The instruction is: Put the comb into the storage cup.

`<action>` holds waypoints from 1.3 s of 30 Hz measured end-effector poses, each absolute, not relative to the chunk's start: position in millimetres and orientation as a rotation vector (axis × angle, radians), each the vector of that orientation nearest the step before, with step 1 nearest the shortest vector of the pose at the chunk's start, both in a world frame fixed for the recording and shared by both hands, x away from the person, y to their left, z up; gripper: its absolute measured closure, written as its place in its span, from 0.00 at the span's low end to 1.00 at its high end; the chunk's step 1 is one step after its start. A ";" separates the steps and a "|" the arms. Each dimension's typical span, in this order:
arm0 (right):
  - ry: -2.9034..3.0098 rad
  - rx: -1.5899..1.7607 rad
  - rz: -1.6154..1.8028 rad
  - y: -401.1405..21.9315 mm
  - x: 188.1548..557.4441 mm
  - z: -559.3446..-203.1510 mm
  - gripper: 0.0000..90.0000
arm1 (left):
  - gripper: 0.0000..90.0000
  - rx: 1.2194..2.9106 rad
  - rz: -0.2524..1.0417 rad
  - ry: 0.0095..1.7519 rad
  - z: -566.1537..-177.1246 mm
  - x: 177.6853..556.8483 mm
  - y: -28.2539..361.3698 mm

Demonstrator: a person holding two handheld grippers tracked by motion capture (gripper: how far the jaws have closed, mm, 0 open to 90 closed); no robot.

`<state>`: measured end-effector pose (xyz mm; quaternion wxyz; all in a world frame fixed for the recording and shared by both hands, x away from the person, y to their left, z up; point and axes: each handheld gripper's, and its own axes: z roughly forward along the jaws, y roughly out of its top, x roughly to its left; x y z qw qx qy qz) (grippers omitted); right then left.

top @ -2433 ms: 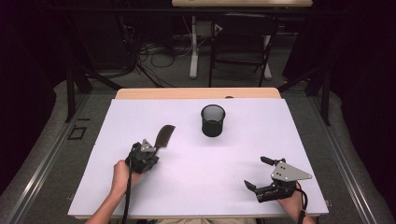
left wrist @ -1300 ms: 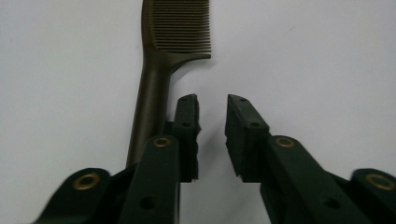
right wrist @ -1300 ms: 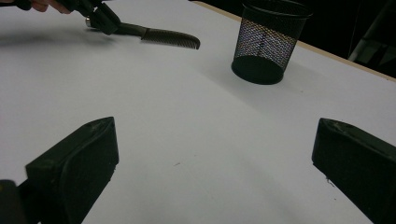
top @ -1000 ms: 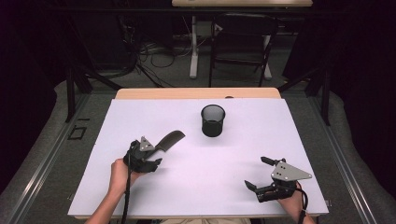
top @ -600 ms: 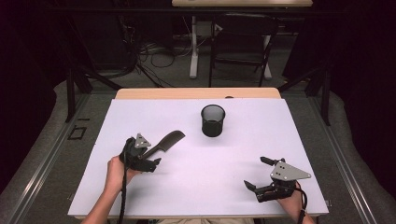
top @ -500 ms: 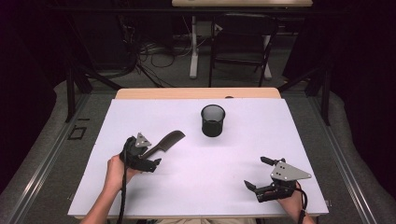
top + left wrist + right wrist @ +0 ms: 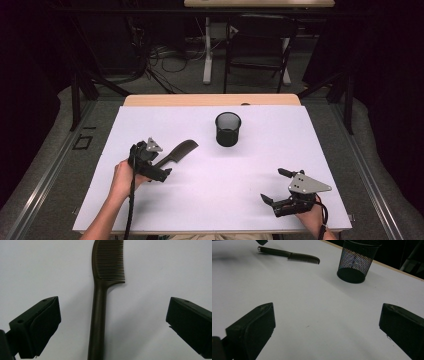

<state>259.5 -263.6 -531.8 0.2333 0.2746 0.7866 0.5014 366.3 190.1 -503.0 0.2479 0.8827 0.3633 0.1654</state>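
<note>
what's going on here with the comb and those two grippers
A person works at a white table with a gripper in each hand. The left gripper has just opened its jaws; the dark comb lies flat on the table between them, touched by neither pad. The right gripper rests open near the table's front edge, holding nothing. A black mesh cup stands upright beyond the comb, apart from it.
</note>
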 end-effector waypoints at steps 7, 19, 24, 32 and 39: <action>2.169 0.752 1.378 -262.8 259.7 -532.5 0.00 | 0.00 2.438 0.457 1.007 -495.9 377.1 191.7; 2.170 0.755 1.364 -263.2 260.1 -532.8 0.00 | 0.01 2.591 0.410 1.045 -501.8 403.5 187.3; 2.175 0.766 1.358 -262.9 260.9 -533.9 0.00 | 0.07 2.650 0.383 1.039 -505.1 410.5 180.6; 2.182 0.770 1.347 -262.7 261.3 -534.2 0.00 | 0.34 2.729 0.340 1.026 -510.4 416.8 168.3; 2.183 0.771 1.350 -263.0 261.4 -534.4 0.00 | 0.53 2.768 0.314 1.026 -514.7 421.2 161.3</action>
